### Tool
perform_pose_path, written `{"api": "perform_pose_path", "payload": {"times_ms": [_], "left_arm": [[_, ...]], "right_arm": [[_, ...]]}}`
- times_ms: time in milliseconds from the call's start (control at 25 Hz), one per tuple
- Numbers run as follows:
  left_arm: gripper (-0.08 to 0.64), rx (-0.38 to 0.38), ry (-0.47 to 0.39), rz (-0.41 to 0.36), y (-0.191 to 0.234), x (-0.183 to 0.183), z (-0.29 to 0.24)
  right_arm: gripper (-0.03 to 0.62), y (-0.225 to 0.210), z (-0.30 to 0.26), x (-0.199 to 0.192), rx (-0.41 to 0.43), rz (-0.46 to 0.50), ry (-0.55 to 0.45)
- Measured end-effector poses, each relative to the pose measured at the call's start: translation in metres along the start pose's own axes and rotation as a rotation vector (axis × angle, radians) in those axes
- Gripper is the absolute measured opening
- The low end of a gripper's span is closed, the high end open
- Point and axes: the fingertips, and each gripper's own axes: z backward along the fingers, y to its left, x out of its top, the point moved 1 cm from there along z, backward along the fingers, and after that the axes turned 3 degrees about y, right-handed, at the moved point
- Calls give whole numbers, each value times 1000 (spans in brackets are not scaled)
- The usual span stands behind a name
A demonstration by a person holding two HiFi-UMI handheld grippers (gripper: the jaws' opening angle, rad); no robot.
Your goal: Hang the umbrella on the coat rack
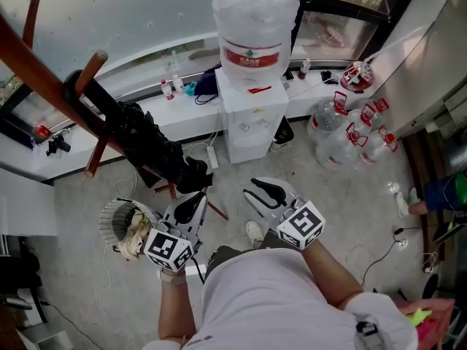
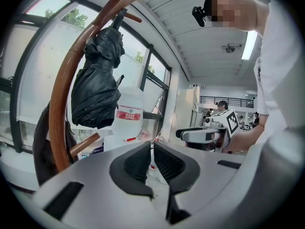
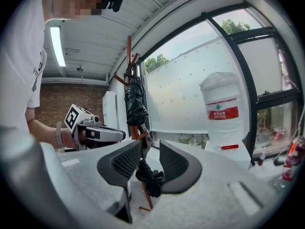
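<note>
Grey floor [image 1: 73,195] lay below you, and at the far left the coat rack [image 1: 36,71] slanted up through the head view. The umbrella [image 1: 142,141] hung from among its upper pegs, folded and black. Its long axis ran down along the pole, so from above it slanted from upper left to lower right.

Its lower end came near your left claw [image 1: 195,199], which sat just below and to the right of it. The left gripper view put the bundle up and to the left of the jaws, clear of them. That claw was closed, tips together, with nothing between them.

Your right claw [image 1: 257,189], farther right and well apart from the umbrella, was drawn down to a narrow slit and gripped nothing. The umbrella showed beyond its jaws, not in them. Rightmost stood the water dispenser [image 1: 252,115].

By my reading the umbrella was already on the rack. If it needed any nudge, your left claw was the nearer one, reaching up and to the left.
</note>
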Motion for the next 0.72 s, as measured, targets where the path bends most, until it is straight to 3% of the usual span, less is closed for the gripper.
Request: {"api": "perform_pose_path", "payload": {"times_ms": [720], "left_arm": [[2,32,-6,21,6,-4,13]], "right_arm": [[129,8,-12,-1,32,-22,10]]}}
